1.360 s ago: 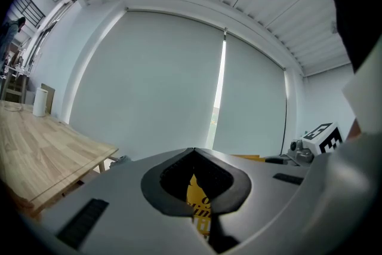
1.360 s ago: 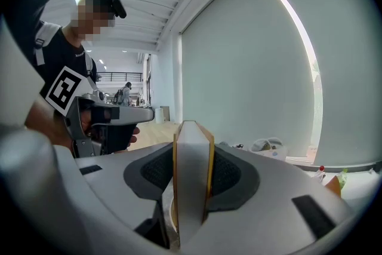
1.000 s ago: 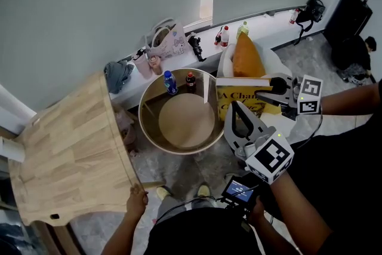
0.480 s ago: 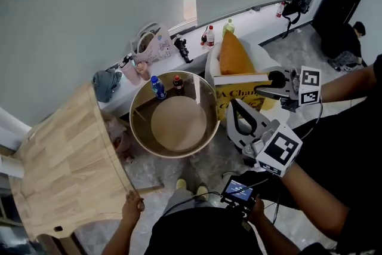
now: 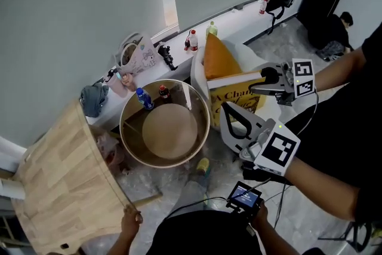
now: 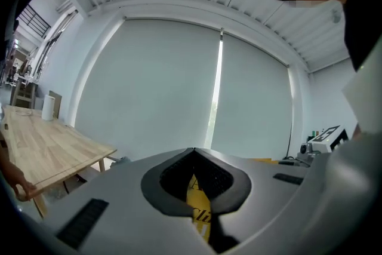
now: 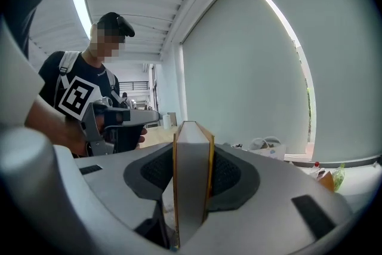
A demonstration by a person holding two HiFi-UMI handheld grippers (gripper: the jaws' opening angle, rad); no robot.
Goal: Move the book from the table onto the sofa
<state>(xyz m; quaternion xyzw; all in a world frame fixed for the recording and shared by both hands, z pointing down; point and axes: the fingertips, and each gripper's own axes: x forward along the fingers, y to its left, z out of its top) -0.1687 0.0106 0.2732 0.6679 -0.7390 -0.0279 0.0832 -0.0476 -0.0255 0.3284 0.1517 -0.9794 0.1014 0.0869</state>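
The yellow book [image 5: 240,102] hangs upright in the air, in front of the white sofa [image 5: 200,71] with its orange cushion [image 5: 218,60]. My right gripper [image 5: 259,82] is shut on the book's upper right part. In the right gripper view the page block [image 7: 192,182] stands pinched between the pads. My left gripper [image 5: 234,113] grips the book's lower edge from below. In the left gripper view a strip of yellow cover [image 6: 197,209] shows between the closed jaws.
A round glass-topped table [image 5: 128,143] with two bottles [image 5: 142,98] stands left of the book. A wooden table [image 5: 54,188] fills the lower left. The windowsill [image 5: 239,9] behind holds bags, bottles and a camera. A person sits on the floor [image 5: 335,33] at far right.
Both grippers have carried the book a little to the right, away from the round table, and slightly up. Neither grip has changed. The whole view has swung right.
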